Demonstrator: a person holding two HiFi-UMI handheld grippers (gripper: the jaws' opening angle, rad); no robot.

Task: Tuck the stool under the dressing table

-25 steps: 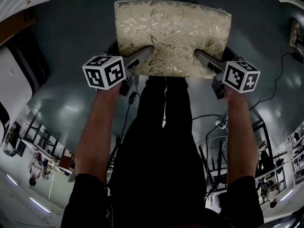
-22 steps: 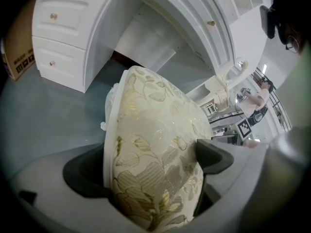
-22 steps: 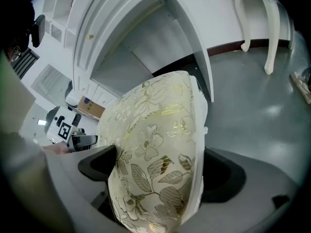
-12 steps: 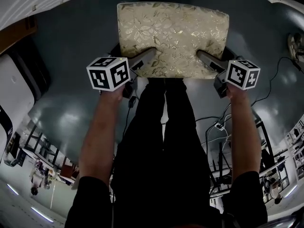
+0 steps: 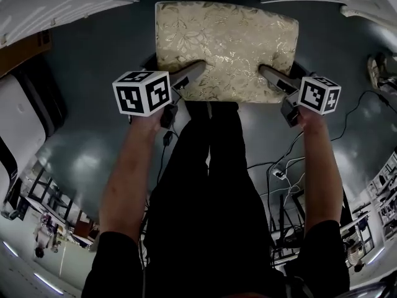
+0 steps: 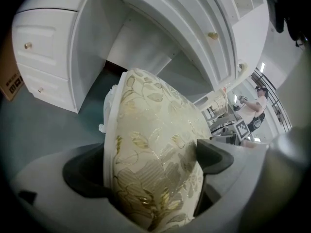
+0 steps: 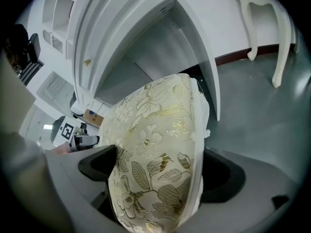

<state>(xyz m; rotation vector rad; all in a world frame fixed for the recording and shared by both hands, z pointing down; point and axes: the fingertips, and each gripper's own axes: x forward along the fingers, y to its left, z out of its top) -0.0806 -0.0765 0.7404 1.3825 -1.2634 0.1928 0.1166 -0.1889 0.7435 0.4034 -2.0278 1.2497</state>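
Stool (image 5: 226,48): I see its cream cushion with gold flowers straight ahead of me over the grey floor (image 5: 93,73). Its far edge is at the mouth of the table's opening, and most of the seat is outside it.
Left tongs (image 5: 192,70): clenched on the stool's near-left edge. In the left gripper view the cushion fills the gap between the jaws.
Right tongs (image 5: 268,73): clenched on the stool's near-right edge, with one jaw over the fabric and one under it.
Table (image 6: 43,57): white and just beyond the stool. A drawer block with small knobs stands left of the stool, and the open kneehole is directly behind the stool.
Cubes: the left cube (image 5: 141,92) and the right cube (image 5: 319,95) sit at the stool's near corners, one on each side.
Cables (image 5: 353,123): dark, lying on the floor to the right of the stool.
Box (image 6: 9,81): brown cardboard, left of the stool, beside the drawer block.
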